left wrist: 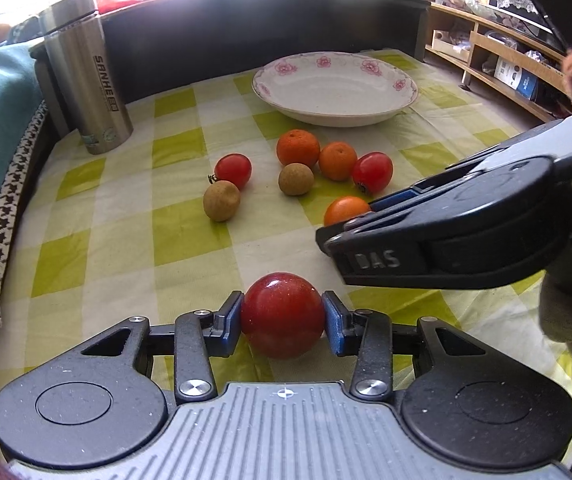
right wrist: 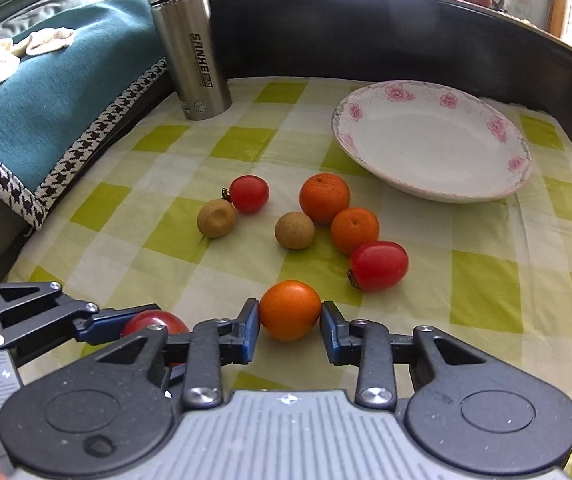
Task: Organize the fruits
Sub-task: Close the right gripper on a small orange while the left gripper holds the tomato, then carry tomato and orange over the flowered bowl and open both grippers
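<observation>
The plate (right wrist: 432, 184) ahead is empty; left tongs (left wrist: 282, 316) clamp a tomato (left wrist: 281, 314), right tongs (right wrist: 290, 320) an orange (right wrist: 290, 309); six fruits wait.

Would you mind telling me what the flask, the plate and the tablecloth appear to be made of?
The flask looks like brushed stainless steel: grey satin sheen, printed lettering. The plate looks like glazed ceramic: glossy white with pink flower prints on the rim. The tablecloth is probably thin woven fabric, matte and creased, though coated cloth cannot be ruled out.
</observation>
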A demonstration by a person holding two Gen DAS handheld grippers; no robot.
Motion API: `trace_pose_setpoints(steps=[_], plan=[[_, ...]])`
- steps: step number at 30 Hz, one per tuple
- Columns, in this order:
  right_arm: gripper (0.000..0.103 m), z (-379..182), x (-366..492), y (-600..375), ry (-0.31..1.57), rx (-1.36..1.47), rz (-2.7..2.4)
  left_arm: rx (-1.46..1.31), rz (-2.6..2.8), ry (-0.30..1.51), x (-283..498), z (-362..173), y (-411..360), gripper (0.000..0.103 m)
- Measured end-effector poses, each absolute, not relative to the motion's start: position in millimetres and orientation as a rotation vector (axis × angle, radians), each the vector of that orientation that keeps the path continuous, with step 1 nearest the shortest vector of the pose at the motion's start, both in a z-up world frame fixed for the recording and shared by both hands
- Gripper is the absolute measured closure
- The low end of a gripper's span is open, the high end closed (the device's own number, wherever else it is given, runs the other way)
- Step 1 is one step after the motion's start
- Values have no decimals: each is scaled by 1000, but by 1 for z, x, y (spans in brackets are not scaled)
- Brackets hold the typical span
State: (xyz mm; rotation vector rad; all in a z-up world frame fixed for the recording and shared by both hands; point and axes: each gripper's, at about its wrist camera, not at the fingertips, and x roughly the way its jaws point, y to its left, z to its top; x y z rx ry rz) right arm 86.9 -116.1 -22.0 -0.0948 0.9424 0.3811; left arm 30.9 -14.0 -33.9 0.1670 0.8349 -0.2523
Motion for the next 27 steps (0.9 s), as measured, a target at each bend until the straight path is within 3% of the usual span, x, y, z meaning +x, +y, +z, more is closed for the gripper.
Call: trace_pose_setpoints(steps=[13,27], plan=[[65,17,90,-153,866,12,335,145,-267,794,43,-7,-22,54],[65,30,153,-183,824,22,246,154,-293,735,122,13,-48,54]])
